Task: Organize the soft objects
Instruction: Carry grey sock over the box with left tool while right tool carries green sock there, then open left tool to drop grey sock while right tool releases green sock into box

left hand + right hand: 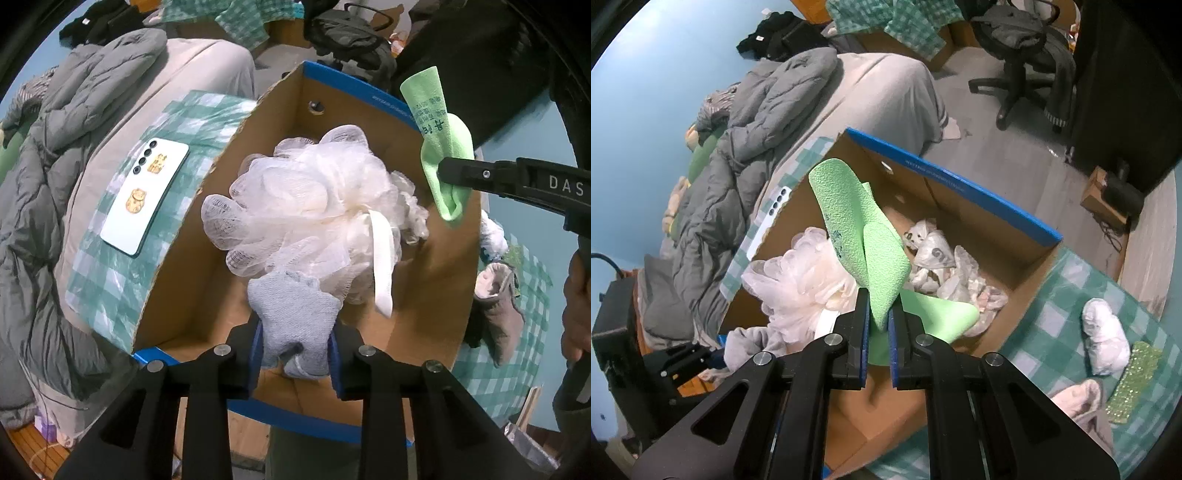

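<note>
An open cardboard box with a blue rim stands on a teal checked cloth. Inside it lies a white mesh bath puff, with crumpled plastic bags beside it. My left gripper points down over the box's near side; a grey-blue knit cloth fills the gap between its blue pads and touches both. My right gripper is shut on a folded light green cloth, which it holds above the box's right side.
A white phone lies on the checked cloth left of the box. A grey duvet is piled beyond it. Right of the box lie a grey slipper, a white bundle and a green glittery pad. An office chair stands behind.
</note>
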A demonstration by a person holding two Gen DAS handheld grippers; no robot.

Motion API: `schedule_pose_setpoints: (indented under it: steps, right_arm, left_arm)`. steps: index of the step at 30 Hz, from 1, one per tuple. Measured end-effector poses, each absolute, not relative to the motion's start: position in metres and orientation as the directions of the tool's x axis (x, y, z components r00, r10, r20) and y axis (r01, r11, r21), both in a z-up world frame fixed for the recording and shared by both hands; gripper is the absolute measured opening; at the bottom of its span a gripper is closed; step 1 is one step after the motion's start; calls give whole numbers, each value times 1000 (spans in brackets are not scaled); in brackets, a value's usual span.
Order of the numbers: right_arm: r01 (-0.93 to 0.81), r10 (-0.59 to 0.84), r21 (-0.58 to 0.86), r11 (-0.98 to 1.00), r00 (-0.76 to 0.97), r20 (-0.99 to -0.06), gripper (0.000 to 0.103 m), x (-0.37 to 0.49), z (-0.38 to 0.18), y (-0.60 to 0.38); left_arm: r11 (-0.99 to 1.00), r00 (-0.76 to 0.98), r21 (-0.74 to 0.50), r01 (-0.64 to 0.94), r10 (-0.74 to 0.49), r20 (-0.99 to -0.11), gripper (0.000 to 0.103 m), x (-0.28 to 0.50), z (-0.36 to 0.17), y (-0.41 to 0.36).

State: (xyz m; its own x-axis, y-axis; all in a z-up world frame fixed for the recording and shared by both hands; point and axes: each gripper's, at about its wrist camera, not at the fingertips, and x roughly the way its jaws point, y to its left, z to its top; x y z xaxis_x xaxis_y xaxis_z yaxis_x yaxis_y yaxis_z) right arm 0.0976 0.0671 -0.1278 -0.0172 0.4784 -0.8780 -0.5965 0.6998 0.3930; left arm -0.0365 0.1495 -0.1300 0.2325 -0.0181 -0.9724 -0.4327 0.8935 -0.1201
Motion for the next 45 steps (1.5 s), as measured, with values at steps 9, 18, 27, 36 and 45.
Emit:
schedule_pose_setpoints:
  steps: [9, 18, 27, 36, 45]
  right_arm:
    - [-596, 451, 364, 716, -4, -893, 38, 96, -130, 70]
    - [-588, 460, 356, 726, 30, -887, 50, 93, -114, 52]
    - [-596, 445, 323, 735, 65, -893, 56, 86, -100, 30]
    - [-574, 403, 268, 774, 118, -908, 56, 83, -88, -7]
    - [-539, 365, 236, 809, 145, -920, 56, 80, -86, -48]
  left_arm:
    - [898, 216, -84, -432, 13, -976, 56, -41, -125, 149]
    - [891, 244, -94, -445, 20, -970, 65, -43, -107, 141]
    - [899, 285, -113, -424, 14, -958, 65, -42, -89, 119]
    - [918, 310, -126, -377, -3, -951, 66, -34, -77, 92]
    - [938, 321, -131, -321, -22, -947, 68, -21, -70, 66]
